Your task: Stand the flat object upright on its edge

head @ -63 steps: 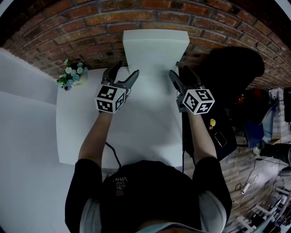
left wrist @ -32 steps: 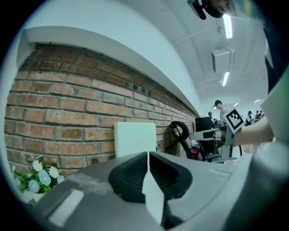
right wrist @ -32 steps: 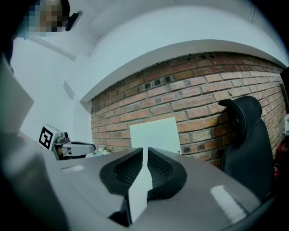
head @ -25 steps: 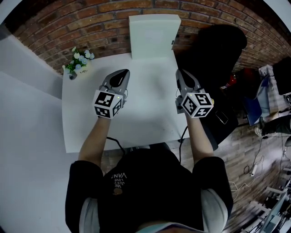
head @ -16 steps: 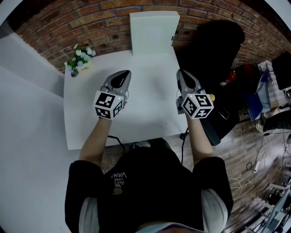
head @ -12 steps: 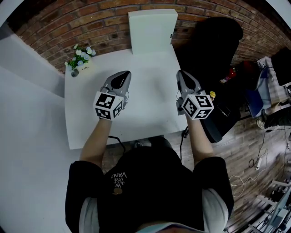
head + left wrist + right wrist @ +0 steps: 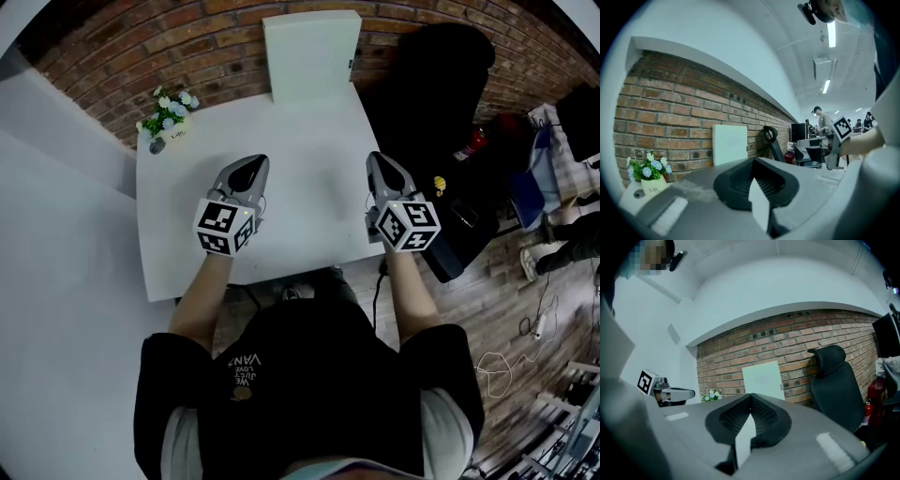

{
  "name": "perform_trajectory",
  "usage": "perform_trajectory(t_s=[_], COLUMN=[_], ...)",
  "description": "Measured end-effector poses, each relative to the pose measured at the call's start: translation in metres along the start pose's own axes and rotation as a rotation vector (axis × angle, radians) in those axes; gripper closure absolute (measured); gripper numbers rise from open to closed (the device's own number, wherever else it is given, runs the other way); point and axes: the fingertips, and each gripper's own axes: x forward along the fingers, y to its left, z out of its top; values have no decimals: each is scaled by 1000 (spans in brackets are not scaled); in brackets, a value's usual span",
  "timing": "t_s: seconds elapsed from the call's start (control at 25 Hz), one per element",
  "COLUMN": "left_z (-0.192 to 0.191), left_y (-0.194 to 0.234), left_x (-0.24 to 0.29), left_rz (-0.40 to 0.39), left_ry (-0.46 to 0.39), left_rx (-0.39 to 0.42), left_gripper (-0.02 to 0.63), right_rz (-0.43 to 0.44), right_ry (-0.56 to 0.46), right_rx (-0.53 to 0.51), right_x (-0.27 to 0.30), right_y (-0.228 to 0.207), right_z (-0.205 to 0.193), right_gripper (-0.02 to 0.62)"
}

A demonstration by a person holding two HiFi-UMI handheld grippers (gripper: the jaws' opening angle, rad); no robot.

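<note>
A pale flat panel (image 7: 311, 53) stands upright on its edge at the far end of the white table (image 7: 309, 150), leaning against the brick wall; it shows too in the left gripper view (image 7: 730, 143) and the right gripper view (image 7: 762, 377). My left gripper (image 7: 248, 170) hovers over the table's near left part, shut and holding nothing. My right gripper (image 7: 382, 167) hovers over the near right part, also shut and empty. Both stand well short of the panel.
A small pot of flowers (image 7: 165, 117) sits at the table's far left corner. A black office chair (image 7: 431, 75) stands to the right of the table, with bags and cables on the floor beyond. People stand far off in the left gripper view.
Both grippers, open near the panel at first, have shut and drawn back toward the table's near edge. The panel stays upright against the wall.
</note>
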Motion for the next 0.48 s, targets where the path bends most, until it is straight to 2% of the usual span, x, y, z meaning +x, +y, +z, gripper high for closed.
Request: perform_trajectory(t_s=[0.48], left_z=[-16], left_y=[-15], left_x=[-32], left_rz=[-24], left_ry=[4], left_rx=[-28], left_gripper=[604], right_rz=[-43], right_ry=[2], right_rx=[0], right_x=[-32], right_y=[20], right_z=[-14], right_gripper=[597])
